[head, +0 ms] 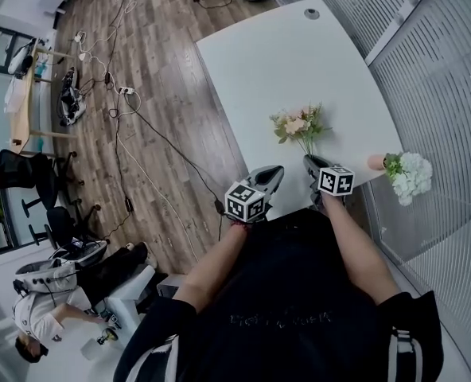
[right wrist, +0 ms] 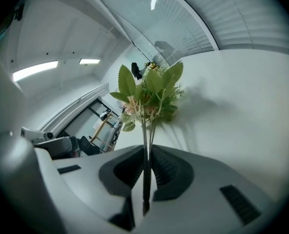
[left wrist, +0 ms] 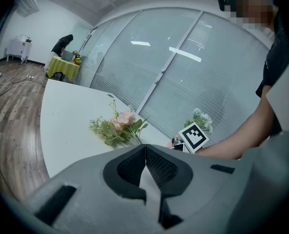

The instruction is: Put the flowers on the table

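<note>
Right gripper [head: 313,164] [right wrist: 147,165] holds a bunch of pink and cream artificial flowers with green leaves [head: 297,126] [right wrist: 147,94] over the white bench [head: 283,62].

Its grey fingers [right wrist: 130,168] are pinched nearly together on the thin dark stems, which run down between the pads. The blooms stand out past the tips above the near end of the bench and cast a shadow on the white top; no view shows whether they touch it. The left gripper [head: 274,172] [left wrist: 145,152] hangs just beside the right one at the bench's near edge, with its fingers [left wrist: 132,165] closed tip to tip and nothing between them. In its view the bunch [left wrist: 119,126] shows ahead. A second bunch of white blossoms [head: 410,175] shows past the bench's right edge, by the slatted glass wall [head: 442,78].
</note>
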`<state>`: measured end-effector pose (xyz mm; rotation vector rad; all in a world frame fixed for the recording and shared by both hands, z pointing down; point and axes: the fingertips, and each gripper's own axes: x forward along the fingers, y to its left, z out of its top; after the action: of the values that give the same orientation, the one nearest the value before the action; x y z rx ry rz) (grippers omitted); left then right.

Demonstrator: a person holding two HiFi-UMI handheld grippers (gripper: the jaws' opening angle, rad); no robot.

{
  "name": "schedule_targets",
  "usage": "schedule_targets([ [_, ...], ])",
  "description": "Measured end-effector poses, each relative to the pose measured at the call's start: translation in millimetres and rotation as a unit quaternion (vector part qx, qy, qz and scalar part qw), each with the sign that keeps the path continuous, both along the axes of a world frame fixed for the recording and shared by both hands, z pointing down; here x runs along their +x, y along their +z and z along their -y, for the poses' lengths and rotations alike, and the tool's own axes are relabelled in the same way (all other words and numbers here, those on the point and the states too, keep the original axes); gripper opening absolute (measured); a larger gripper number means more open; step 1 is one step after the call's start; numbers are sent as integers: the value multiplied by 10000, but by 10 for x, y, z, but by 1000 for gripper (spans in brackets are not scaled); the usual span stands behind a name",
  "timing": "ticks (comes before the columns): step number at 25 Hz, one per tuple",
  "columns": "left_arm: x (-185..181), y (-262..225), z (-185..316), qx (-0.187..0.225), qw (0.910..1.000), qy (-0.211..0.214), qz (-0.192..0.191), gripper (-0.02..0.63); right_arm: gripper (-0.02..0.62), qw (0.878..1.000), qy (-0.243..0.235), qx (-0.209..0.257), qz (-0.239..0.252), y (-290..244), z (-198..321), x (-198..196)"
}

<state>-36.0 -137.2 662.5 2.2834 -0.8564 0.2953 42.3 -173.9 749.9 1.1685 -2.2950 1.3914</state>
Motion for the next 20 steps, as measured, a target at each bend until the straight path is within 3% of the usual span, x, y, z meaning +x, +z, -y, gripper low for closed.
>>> schedule_targets([
  [9,-49,16,-25,-24,10000,-90,-2,18,41,9982,-331,-1,-504,131,-34,-10],
  [11,-42,12,-42,-26,10000,-88,-22,18,68,9974,-376,-9,-621,154,-51,4],
  [13,-45,5,-62,-25,9999,-96,-49,18,135,9970,-418,-43,-645,165,-78,-1],
  [20,-7,-37,-75,19,10000,-38,-63,18,158,9960,-479,-70,-746,149,-117,53],
])
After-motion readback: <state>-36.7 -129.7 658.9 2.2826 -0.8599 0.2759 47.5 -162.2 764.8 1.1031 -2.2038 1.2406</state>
